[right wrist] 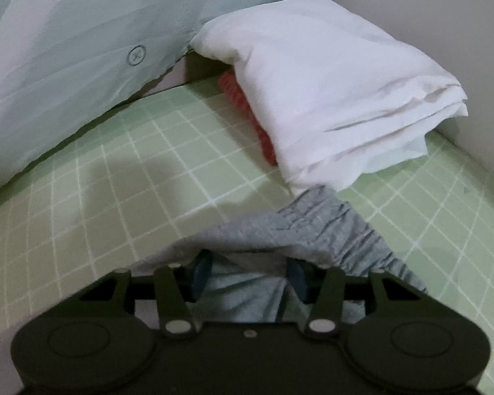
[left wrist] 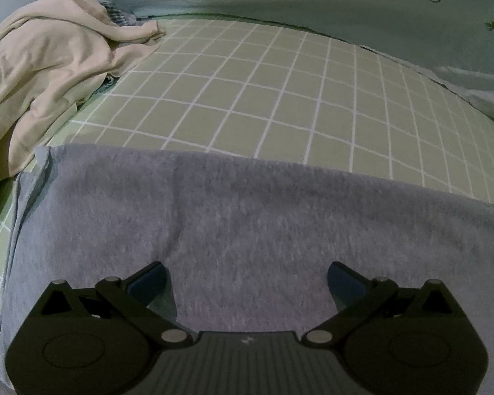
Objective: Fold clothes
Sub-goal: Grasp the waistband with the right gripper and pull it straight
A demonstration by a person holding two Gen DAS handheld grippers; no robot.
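While the left tongs (left wrist: 246, 275) hover spread over the grey garment (left wrist: 247, 217), the right tongs (right wrist: 249, 271) gape around its waistband (right wrist: 339, 227).

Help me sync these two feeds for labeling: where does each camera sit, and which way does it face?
Left wrist: on the left tool, looking forward and down over the grey garment to the checked sheet and beige cloth; its open fingers show.
Right wrist: on the right tool, facing the white bundle; its fingers sit under the garment's gathered edge.
Shared: garment, sheet, pale duvet.
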